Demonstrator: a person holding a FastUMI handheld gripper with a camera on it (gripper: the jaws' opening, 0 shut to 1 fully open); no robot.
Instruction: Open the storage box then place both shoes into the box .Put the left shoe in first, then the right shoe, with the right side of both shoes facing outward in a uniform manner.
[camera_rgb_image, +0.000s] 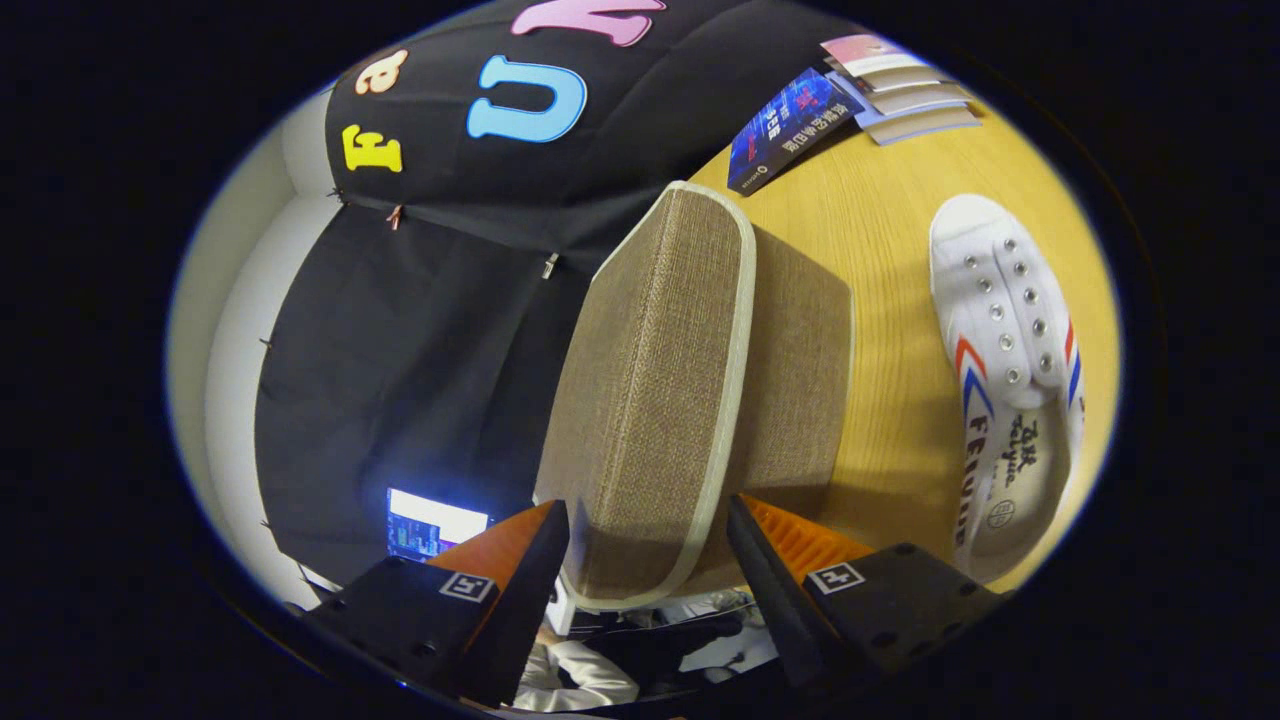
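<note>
The jaws stand spread at the bottom of the frame, one finger at lower left and the other at lower right, with the near end of the storage box's lid between them. Whether both fingers press on the lid cannot be told: the left fingertip sits right against the lid's woven face, while the right fingertip sits close by its pale piped edge.

The lid is a tan woven-fabric panel with cream trim, raised and seen nearly edge-on, running from the jaws up to the middle of the frame. Behind it, to its right, is the storage box itself, the same tan weave, standing on the wooden counter.

At the right of the frame, well apart from the box, a white canvas shoe lies on the counter, toe toward the top of the frame, with metal eyelets, no laces visible, and red and blue stripes on its sides.

At the upper right, beyond the box, a dark blue book lies flat on the counter, and just beside it a small stack of books.

At lower left, beyond the left finger, a lit screen glows. Between the fingers at the very bottom, below the lid, a person's pale sleeve shows.
</note>
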